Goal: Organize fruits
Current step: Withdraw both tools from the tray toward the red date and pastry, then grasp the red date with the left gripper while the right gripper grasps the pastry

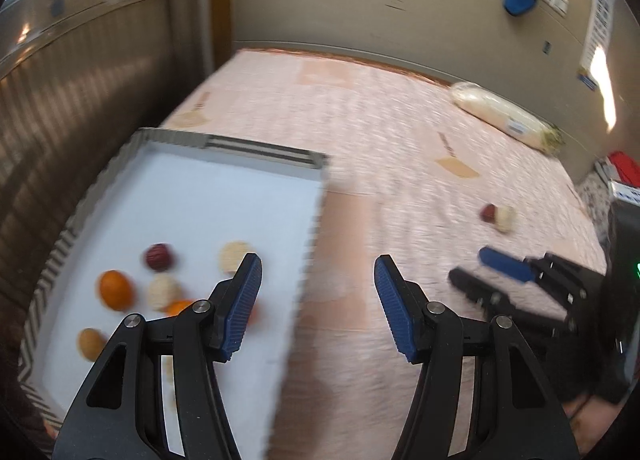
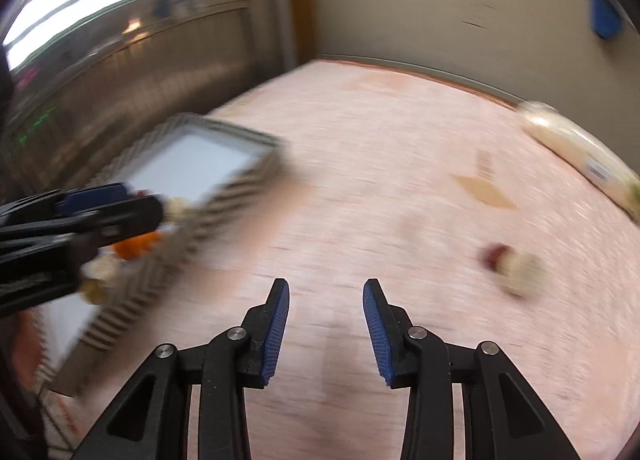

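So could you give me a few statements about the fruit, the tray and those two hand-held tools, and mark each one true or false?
1. Both tools, the left tool and the right tool, hold nothing. True.
2. The tray holds no fruit. False: several pieces lie in it, among them an orange and a dark red fruit.
3. A dark red fruit and a pale fruit lie together on the pink tablecloth, outside the tray. True.
4. The long wrapped vegetable lies inside the tray. False: it lies on the tablecloth, by the wall.
5. The right tool is clamped shut. False: its jaws stand apart.
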Demonstrator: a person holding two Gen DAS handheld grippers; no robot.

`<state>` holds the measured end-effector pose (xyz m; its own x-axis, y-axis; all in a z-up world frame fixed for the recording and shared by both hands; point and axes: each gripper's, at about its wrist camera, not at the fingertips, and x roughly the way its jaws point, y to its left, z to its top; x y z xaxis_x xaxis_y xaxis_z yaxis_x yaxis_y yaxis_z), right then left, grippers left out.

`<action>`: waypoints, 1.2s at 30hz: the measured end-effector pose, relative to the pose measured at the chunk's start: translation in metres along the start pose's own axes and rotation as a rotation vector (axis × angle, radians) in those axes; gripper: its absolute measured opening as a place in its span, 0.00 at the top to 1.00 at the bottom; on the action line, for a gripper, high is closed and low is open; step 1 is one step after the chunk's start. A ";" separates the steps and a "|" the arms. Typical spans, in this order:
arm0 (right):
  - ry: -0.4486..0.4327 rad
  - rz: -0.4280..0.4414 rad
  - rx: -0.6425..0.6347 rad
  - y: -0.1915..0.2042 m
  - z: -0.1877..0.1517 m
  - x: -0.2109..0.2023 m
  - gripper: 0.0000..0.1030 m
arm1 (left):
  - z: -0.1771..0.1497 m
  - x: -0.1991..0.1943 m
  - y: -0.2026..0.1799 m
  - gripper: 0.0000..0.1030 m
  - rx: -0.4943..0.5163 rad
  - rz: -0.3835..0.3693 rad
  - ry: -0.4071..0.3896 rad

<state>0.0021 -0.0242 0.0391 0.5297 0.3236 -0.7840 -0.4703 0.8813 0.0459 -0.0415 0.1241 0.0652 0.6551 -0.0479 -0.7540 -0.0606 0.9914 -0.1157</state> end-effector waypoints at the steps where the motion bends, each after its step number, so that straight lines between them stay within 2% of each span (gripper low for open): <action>1: 0.001 -0.031 0.023 -0.017 -0.002 -0.001 0.57 | 0.002 0.005 -0.010 0.43 0.010 -0.016 0.009; 6: -0.005 -0.139 0.124 -0.087 -0.006 -0.003 0.55 | 0.009 0.022 -0.047 0.43 0.055 -0.062 0.034; 10: -0.002 -0.159 0.135 -0.119 -0.003 0.000 0.55 | 0.013 0.039 -0.076 0.43 0.095 -0.089 0.065; 15: 0.016 -0.124 0.081 -0.119 0.010 0.019 0.55 | 0.024 0.055 -0.094 0.43 0.099 -0.114 0.098; 16: 0.031 -0.123 0.072 -0.119 0.010 0.023 0.57 | 0.026 0.057 -0.097 0.43 0.099 -0.115 0.102; 18: 0.043 -0.091 0.075 -0.120 0.006 0.028 0.69 | 0.030 0.062 -0.102 0.43 0.097 -0.117 0.110; 22: 0.013 -0.076 0.100 -0.128 0.001 0.017 0.69 | 0.040 0.076 -0.114 0.43 0.080 -0.140 0.135; 26: -0.010 -0.117 0.131 -0.141 -0.006 -0.005 0.69 | 0.043 0.091 -0.129 0.43 0.057 -0.159 0.182; 29: -0.022 -0.122 0.166 -0.154 -0.011 -0.014 0.69 | 0.047 0.103 -0.140 0.43 0.026 -0.135 0.216; 36: -0.042 -0.104 0.200 -0.168 -0.021 -0.025 0.69 | 0.056 0.116 -0.159 0.43 -0.013 -0.108 0.217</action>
<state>0.0532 -0.1870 0.0384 0.5988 0.2373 -0.7650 -0.2640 0.9602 0.0911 0.0864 -0.0326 0.0319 0.4812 -0.1800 -0.8579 -0.0095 0.9776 -0.2104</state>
